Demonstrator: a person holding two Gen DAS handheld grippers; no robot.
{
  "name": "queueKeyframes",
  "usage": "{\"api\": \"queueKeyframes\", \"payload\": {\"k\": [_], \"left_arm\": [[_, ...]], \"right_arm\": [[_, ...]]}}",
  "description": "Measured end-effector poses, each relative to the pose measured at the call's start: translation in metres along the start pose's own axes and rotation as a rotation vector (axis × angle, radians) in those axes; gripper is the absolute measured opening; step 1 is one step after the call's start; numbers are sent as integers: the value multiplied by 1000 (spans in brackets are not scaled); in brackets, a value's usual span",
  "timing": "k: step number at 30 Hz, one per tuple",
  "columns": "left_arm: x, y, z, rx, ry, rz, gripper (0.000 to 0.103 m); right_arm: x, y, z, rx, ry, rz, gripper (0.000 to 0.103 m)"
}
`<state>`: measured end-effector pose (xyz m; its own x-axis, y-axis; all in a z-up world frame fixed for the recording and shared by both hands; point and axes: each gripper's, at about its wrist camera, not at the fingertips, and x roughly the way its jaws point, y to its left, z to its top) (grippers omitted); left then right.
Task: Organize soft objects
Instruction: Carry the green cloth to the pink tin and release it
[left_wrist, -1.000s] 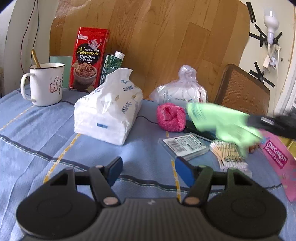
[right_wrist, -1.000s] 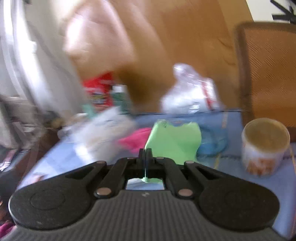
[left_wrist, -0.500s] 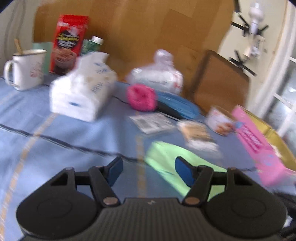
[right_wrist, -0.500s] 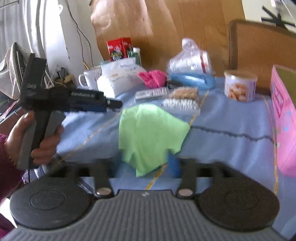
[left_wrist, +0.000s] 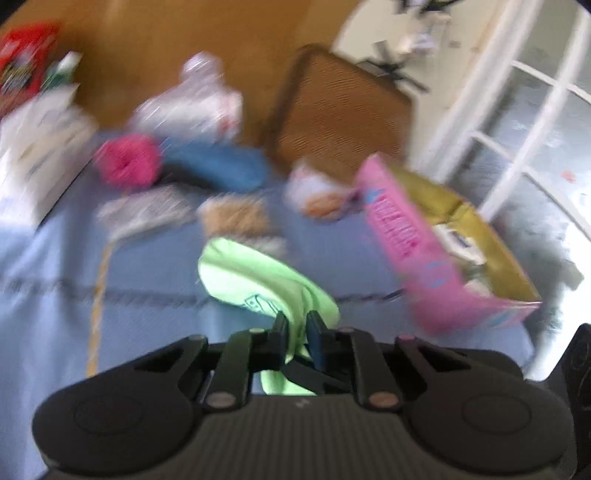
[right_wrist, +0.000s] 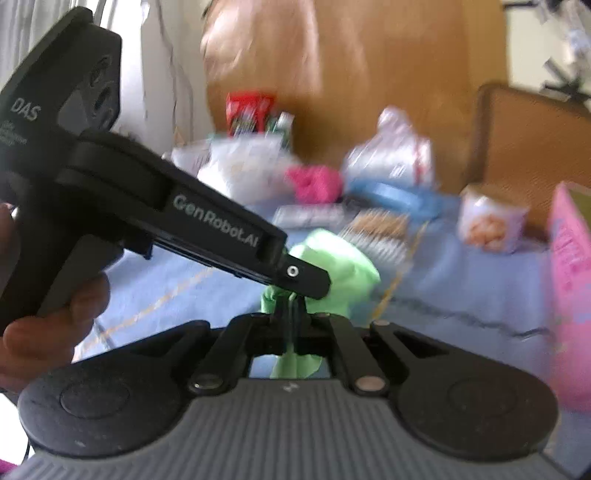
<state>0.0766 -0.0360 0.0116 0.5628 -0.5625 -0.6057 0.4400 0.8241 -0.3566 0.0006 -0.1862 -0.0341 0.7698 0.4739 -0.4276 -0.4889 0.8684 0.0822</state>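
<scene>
Left tool (left_wrist: 295, 328) and right tool (right_wrist: 291, 306) both clamp the crumpled lime-green soft cloth (left_wrist: 258, 280) beside the pink cardboard box (left_wrist: 417, 254), likely to fold it.

Daylight floods in from the window (left_wrist: 532, 122), blown out white at the right. Both views are smeared by motion blur; only the gripper bodies at the bottom stay sharp. Fisheye bending curves the edges, with dark corners.
</scene>
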Motion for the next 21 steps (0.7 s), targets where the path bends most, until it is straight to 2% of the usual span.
{"api": "queueKeyframes", "payload": {"k": [5, 9, 14, 18, 21], "left_arm": [[13, -67, 40, 152, -50, -100, 12], [46, -122, 60, 250, -52, -188, 12], [98, -175, 64, 316, -4, -244, 12], [131, -197, 60, 341, 33, -216, 15], [143, -198, 61, 333, 37, -181, 16]], "right_arm": [[-45, -34, 15, -8, -178, -168, 6], [-73, -74, 18, 15, -254, -326, 6], [-96, -134, 8, 121, -246, -491, 6], [-102, -170, -3, 194, -220, -592, 6], [-105, -190, -10, 233, -194, -669, 13]]}}
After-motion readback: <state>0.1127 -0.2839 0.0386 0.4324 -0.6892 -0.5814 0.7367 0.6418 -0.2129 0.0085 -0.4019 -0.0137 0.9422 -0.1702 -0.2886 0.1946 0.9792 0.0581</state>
